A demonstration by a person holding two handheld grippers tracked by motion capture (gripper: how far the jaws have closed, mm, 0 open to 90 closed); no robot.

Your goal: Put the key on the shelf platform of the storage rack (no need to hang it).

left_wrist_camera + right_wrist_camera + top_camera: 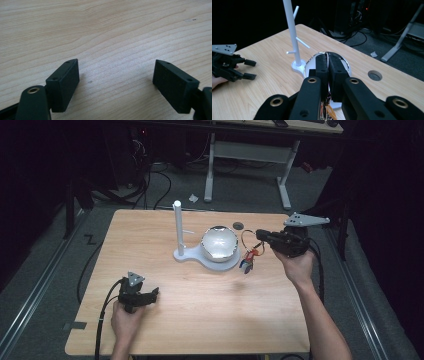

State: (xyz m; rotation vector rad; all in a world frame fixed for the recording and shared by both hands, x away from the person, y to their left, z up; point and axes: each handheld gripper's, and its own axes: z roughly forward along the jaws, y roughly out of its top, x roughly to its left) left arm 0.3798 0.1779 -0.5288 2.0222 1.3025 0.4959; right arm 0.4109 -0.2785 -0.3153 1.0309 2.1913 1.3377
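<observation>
Left gripper (150, 296) is resting near the table's (210, 320) front-left corner, jaws spread wide over bare wood, holding nothing. Right gripper (261, 236) is hovering toward the right edge, jaws pressed together on a thin cord from which a colourful charm (247, 260) is hanging just beside the silver bowl (219, 242). The white stand (178, 227) is rising beyond, toward the far edge.

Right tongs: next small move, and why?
Probably lift the right tongs toward the white peg stand. Their jaws are shut on the thin wire loop of a small multicoloured trinket, which dangles beside the shiny silver bowl; the stand's pegs look bare. The left tongs rest open, apart.
</observation>
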